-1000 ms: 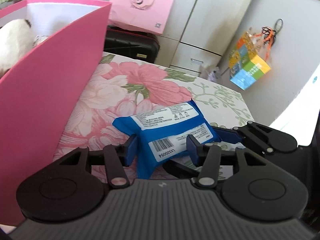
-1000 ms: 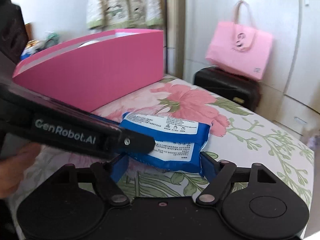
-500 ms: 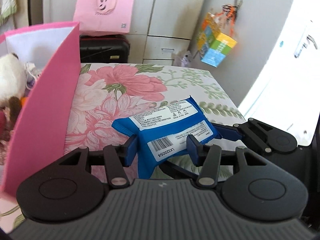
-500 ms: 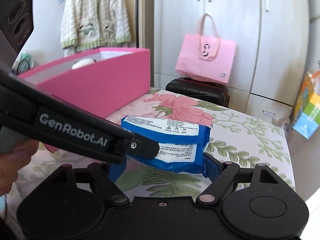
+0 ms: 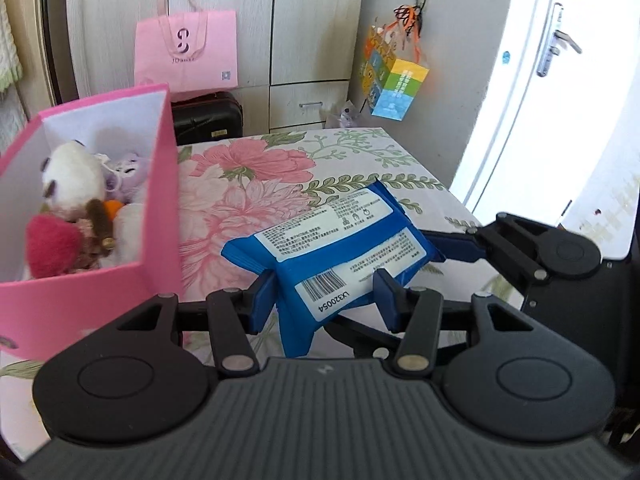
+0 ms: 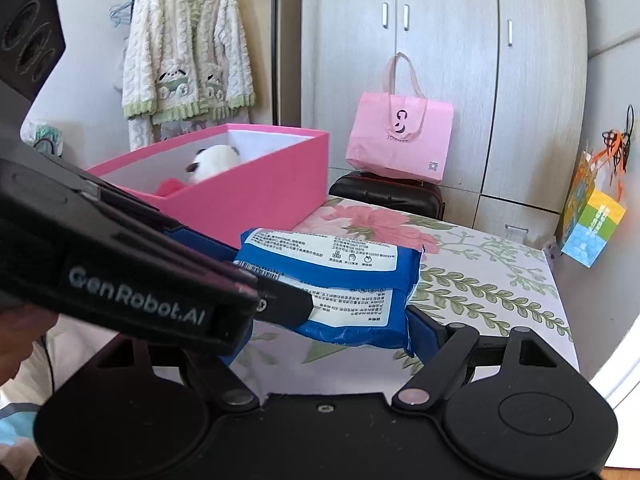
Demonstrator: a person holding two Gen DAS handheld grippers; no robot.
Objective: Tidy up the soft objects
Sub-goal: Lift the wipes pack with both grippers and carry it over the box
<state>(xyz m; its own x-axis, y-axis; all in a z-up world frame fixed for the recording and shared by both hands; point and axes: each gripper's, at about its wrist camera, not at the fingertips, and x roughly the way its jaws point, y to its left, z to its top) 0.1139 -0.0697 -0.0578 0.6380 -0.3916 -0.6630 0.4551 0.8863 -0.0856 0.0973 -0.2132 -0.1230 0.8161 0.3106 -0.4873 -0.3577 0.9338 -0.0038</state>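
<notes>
A blue soft pack of wipes [image 5: 340, 248] is held in the air above the floral table [image 5: 260, 168]. My left gripper [image 5: 324, 292] is shut on its near end. My right gripper [image 6: 332, 320] is shut on its other end; its blue finger [image 5: 456, 246] shows at the pack's right in the left wrist view. The pack also shows in the right wrist view [image 6: 340, 276], partly hidden by the left gripper's body. A pink open box [image 5: 160, 184] stands to the left and holds several plush toys, including a white panda [image 5: 72, 172].
A pink paper bag [image 5: 186, 52] sits on a black suitcase [image 5: 208, 120] against the cupboards behind the table. A colourful gift bag [image 5: 394, 80] hangs on the wall at the right. A white door [image 5: 560, 80] is at the far right. A cardigan [image 6: 188, 52] hangs behind the box.
Both grippers have risen with the pack held between them. The box's inside with the plush toys has come into view from above.
</notes>
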